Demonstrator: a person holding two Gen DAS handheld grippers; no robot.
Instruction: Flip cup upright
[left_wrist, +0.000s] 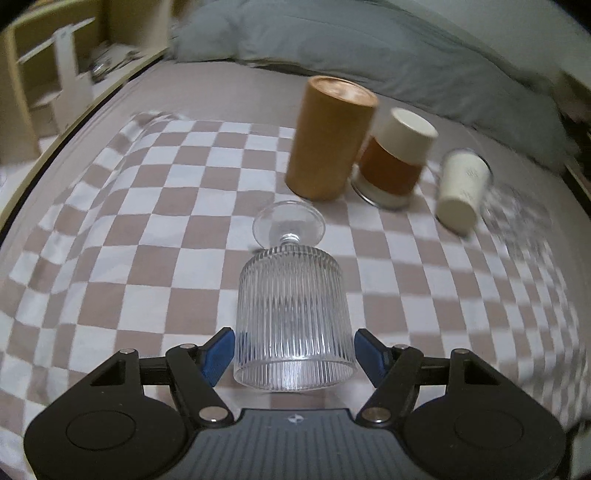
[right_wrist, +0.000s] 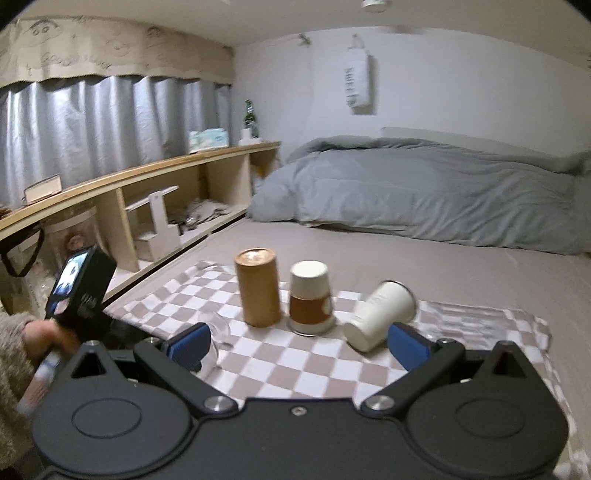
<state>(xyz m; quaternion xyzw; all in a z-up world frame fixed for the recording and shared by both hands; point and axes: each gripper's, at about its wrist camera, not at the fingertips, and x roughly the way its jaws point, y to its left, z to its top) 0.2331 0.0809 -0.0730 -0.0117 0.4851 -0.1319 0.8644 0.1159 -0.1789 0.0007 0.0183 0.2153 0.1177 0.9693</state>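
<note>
brown canister (left_wrist: 330, 138) and two cups (left_wrist: 397, 158) behind ribbed glass (left_wrist: 293, 314).

A cloth (left_wrist: 147, 229) checked in white and dusty tan fills the middle of the left wrist view. On it, at lower centre, is a clear glass (left_wrist: 291, 314) with fine vertical ribs. At upper right are a plain tan cylinder (left_wrist: 328, 140), a cream cup banded in rust-brown (left_wrist: 395, 158) and a cream cup (left_wrist: 463, 188) (blurred). A grey duvet (left_wrist: 369, 48) runs along the top. The finger pads (left_wrist: 219, 352) are blue on black arms.
</note>
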